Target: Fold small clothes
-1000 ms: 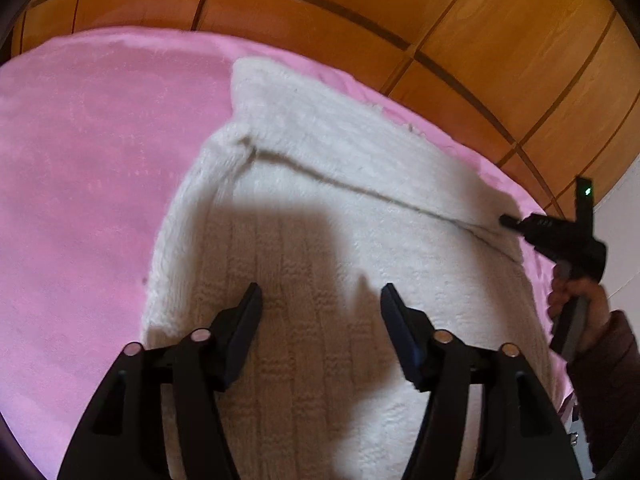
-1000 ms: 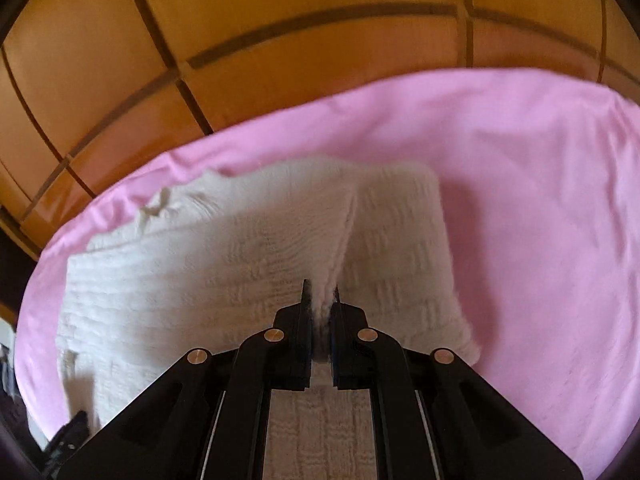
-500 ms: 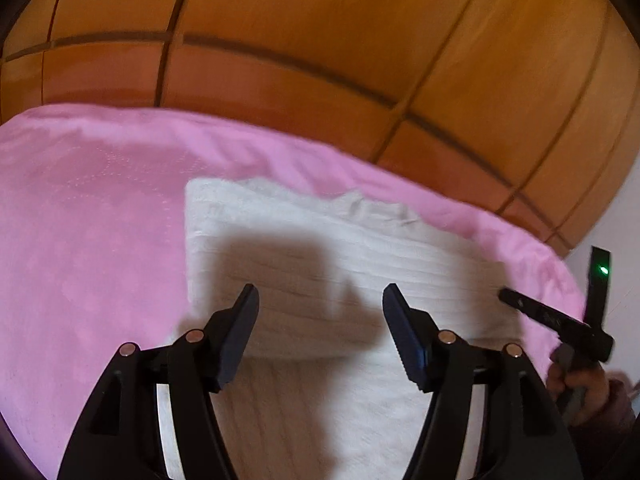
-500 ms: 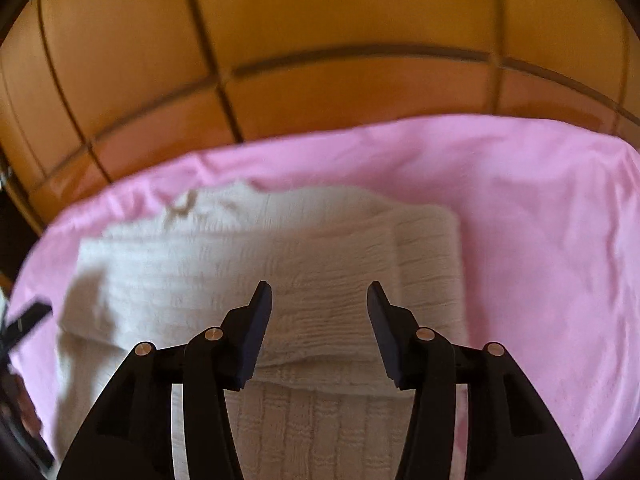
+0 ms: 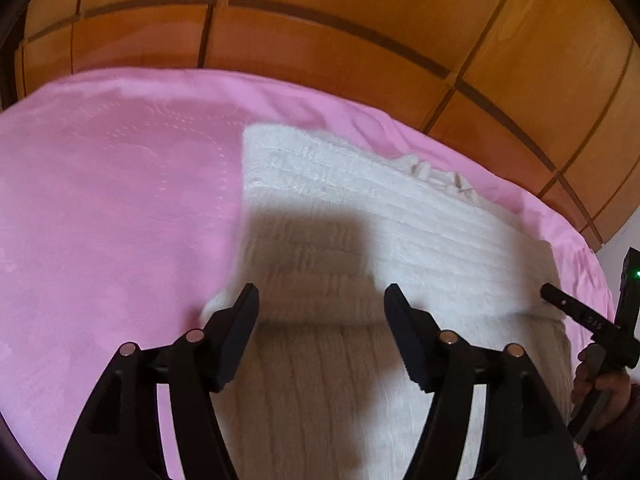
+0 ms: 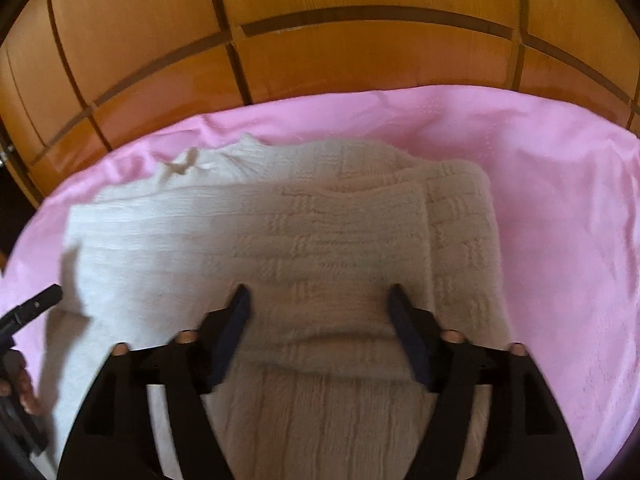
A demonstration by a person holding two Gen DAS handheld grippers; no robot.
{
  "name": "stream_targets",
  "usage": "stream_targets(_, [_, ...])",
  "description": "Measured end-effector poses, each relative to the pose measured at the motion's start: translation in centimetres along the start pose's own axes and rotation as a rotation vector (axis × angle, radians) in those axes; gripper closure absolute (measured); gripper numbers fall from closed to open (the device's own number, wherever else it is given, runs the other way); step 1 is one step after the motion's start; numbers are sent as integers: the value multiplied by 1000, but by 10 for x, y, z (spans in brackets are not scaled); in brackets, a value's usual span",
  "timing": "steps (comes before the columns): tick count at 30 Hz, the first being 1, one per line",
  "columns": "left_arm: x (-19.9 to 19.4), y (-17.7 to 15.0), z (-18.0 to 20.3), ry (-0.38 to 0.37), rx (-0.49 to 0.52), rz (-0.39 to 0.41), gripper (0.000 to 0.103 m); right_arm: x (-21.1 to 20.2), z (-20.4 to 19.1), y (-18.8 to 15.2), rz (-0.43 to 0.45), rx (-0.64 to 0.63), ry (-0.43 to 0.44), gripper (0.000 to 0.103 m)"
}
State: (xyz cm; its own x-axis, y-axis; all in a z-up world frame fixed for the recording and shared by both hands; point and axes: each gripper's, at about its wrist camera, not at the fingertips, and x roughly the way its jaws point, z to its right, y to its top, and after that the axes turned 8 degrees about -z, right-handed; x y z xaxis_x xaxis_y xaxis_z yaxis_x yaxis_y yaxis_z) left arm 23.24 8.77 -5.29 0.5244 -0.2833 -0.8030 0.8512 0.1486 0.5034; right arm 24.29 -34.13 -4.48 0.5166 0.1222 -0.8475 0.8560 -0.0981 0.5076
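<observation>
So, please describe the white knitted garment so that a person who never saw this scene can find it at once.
Start from the pink sheet spread before the orange wooden panels. On it lies the cream knitted garment, folded, with one layer doubled over another. It is the only pale, ribbed, thick item there; both open grippers, left gripper and right gripper, are black.

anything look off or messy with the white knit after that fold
Mostly tidy. The white knit garment lies folded on the pink sheet, but the top layer sits short of the right edge, leaving a strip of the lower layer exposed there. At the far edge, a small bunched bit with a tag sticks out unevenly.
</observation>
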Motion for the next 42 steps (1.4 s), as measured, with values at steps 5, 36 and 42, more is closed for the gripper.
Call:
stream_targets(5, [-27,-27,-8,-26,16,-7,36,-28,26,-37,-34,17,-18,24])
stream_targets(36, [-124,-129,-48,-382,-76,-93,97,-116,50,-148,-138,128,394,96])
stream_targets(42, [-80,-57,-35,-343,-99,-81,97,-79,55,-89,-133,174,326,96])
